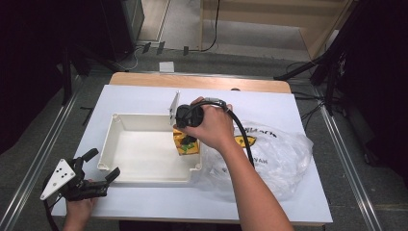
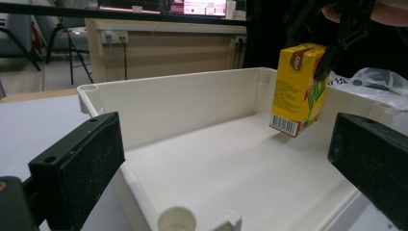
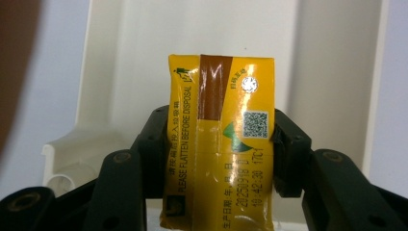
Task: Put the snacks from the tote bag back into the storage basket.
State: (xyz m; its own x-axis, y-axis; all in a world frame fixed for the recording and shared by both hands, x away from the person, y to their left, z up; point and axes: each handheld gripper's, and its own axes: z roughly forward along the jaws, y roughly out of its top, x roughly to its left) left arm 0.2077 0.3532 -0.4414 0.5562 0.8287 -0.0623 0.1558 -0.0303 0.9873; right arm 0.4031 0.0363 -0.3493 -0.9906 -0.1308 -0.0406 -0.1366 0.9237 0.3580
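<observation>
Right tongs (image 3: 219, 144) clamped on yellow drink carton (image 3: 221, 139) above white tray (image 1: 144, 154); left tongs (image 1: 96, 166) apart beside tray.

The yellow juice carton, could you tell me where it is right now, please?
In the high view the juice carton hangs in the right tongs, just above the floor of the white tray at its right end, beside the plastic bag.

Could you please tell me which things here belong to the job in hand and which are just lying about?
In the job:
- yellow cardboard drink carton, clamped in the right tongs
- cream plastic tray, beneath it

Lying about:
- clear crinkled plastic bag, beside the tray
- left tongs, open, near the tray's corner
</observation>
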